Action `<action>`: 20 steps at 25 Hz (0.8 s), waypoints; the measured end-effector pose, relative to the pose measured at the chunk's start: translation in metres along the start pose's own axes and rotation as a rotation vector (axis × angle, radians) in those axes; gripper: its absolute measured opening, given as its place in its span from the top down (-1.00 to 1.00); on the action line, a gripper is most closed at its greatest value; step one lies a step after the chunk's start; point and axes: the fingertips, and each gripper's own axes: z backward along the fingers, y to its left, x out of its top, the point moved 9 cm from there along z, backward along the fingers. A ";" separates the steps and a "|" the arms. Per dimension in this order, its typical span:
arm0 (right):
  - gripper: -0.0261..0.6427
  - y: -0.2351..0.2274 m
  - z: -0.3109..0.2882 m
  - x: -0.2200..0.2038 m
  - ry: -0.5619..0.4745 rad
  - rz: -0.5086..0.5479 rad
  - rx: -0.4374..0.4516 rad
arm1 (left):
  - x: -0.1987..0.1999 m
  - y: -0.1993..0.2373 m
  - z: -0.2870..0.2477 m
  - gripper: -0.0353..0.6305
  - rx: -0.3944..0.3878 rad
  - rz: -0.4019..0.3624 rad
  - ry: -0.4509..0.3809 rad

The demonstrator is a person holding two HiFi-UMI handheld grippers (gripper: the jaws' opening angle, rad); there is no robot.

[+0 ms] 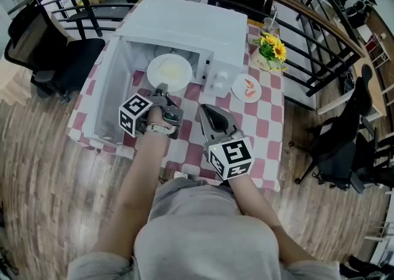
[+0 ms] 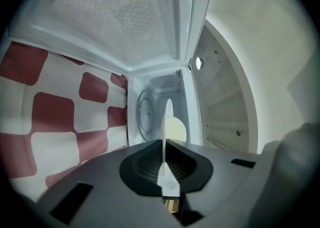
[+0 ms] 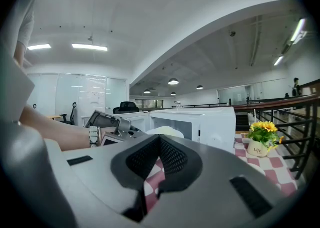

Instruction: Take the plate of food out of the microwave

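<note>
White plate [image 1: 170, 71] at open microwave [image 1: 184, 23] mouth, left gripper [image 1: 163, 90] pinching its six o'clock rim, right gripper [image 1: 206, 111] at four o'clock of that, jaws pressed together, empty.

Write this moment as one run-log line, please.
left gripper: shut on plate | plate: at microwave opening | right gripper: shut, empty

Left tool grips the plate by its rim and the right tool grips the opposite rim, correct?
No. The left tool does grip the plate by its rim, but the right tool is off the plate: it holds nothing, over the checked tablecloth in front of the microwave. The head view shows this.
</note>
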 end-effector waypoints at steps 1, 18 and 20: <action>0.85 0.000 0.001 0.000 -0.001 0.000 -0.002 | -0.001 -0.001 0.002 0.85 -0.005 -0.002 -0.002; 0.85 0.002 0.008 0.000 -0.003 0.023 -0.036 | -0.028 -0.028 0.045 0.85 -0.111 -0.027 -0.028; 0.85 0.004 0.007 0.001 -0.006 0.027 -0.033 | -0.031 -0.029 0.049 0.85 -0.121 -0.023 -0.032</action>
